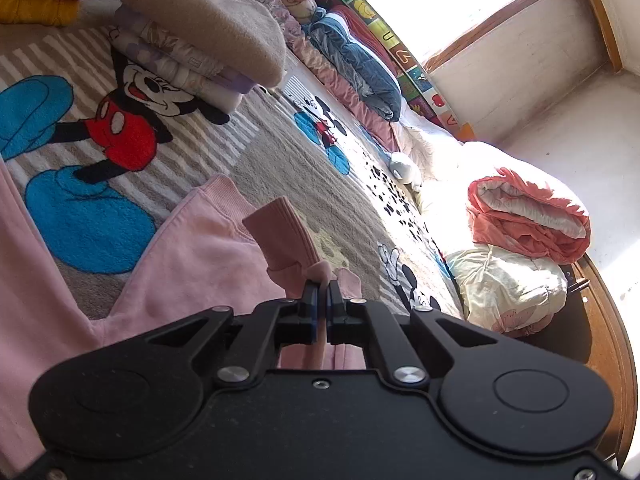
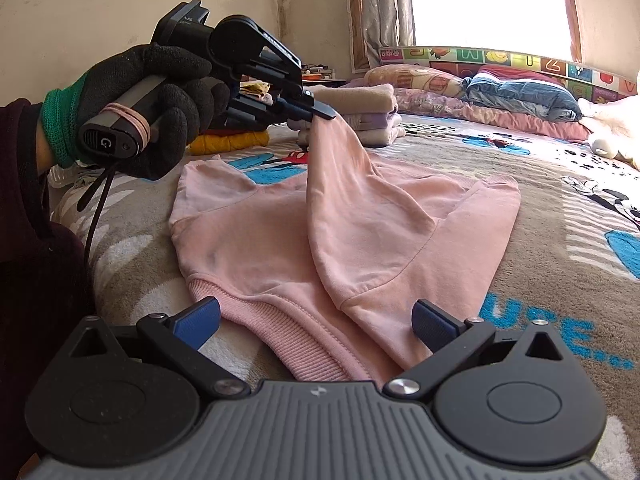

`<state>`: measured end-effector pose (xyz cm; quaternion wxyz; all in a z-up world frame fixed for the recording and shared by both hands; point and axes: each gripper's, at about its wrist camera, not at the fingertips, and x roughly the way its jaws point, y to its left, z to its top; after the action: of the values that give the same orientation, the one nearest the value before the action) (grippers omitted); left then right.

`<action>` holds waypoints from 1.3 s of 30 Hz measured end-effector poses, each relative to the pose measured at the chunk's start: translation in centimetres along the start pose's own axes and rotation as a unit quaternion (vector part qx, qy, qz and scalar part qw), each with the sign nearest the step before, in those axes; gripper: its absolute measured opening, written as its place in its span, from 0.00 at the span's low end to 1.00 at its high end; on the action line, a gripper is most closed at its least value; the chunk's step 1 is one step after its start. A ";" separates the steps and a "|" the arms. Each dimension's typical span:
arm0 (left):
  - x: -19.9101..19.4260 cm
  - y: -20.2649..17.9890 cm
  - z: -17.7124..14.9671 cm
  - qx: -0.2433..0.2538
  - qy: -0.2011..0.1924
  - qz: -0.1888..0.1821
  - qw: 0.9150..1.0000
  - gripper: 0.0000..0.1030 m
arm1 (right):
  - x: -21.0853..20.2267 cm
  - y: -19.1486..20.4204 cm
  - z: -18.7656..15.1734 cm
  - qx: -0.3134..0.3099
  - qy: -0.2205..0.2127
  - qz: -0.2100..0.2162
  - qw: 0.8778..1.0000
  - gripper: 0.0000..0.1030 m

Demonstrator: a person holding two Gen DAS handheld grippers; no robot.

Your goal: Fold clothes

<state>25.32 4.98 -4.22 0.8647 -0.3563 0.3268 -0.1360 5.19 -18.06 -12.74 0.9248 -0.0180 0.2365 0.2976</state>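
The left gripper (image 2: 320, 114) has its jaws pressed together on the cuff of a sleeve (image 2: 340, 184) of a pink sweatshirt (image 2: 256, 236), and the sleeve hangs from the jaws down to the body of the garment. A gloved hand (image 2: 152, 108) grips the handle of that tool, well above the bed. In the left wrist view the same pinch shows close up: the ribbed cuff (image 1: 280, 232) sticks out just beyond the closed jaws of the left gripper (image 1: 323, 292), with pink cloth bunched between them.

The right gripper (image 2: 316, 320) has its jaws wide apart and holds nothing. The sweatshirt's ribbed hem (image 2: 272, 328) lies between and just ahead of these open jaws, flat on the bed's cartoon-mouse blanket (image 2: 560, 240).

Far ahead of the right jaws, a stack of folded clothes (image 2: 372, 116) sits on the blanket, with a yellow folded piece (image 2: 228, 142) to its left. Beyond the stack, pillows and a blue quilt (image 2: 520, 96) line the far edge of the bed under the window (image 2: 488, 4). In the left wrist view, to the right of the jaws, a rolled coral quilt (image 1: 528, 216) rests on a pale floral bundle (image 1: 508, 292) at the bed's edge.

No box, basket or other container can be made out.
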 end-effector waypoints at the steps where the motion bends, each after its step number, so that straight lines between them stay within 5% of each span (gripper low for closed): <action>1: 0.2 -0.8 0.2 0.001 0.000 -0.005 1.000 0.01 | -0.1 0.0 0.0 0.000 0.000 0.003 1.000 0.98; 7: 2.5 -4.9 0.7 0.015 0.004 -0.013 1.000 0.01 | -0.5 -0.2 -0.1 0.010 0.009 0.023 1.000 0.98; 17: 8.6 -8.8 -0.6 0.071 0.025 0.053 0.996 0.01 | -1.2 -2.0 -0.1 0.078 0.010 0.060 0.995 0.99; 27: 13.4 -10.1 -2.8 0.132 0.034 0.116 0.984 0.01 | -1.5 -3.2 -0.3 0.115 0.008 0.077 0.990 0.99; 39: 18.1 -11.3 -5.5 0.216 0.056 0.178 0.958 0.01 | -1.3 -4.0 -0.2 0.144 0.008 0.091 0.985 1.00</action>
<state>35.21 -14.38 -7.61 0.9115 -0.0884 0.3960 -0.0671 6.38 -22.10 -12.72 0.8847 0.1343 0.2851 0.3436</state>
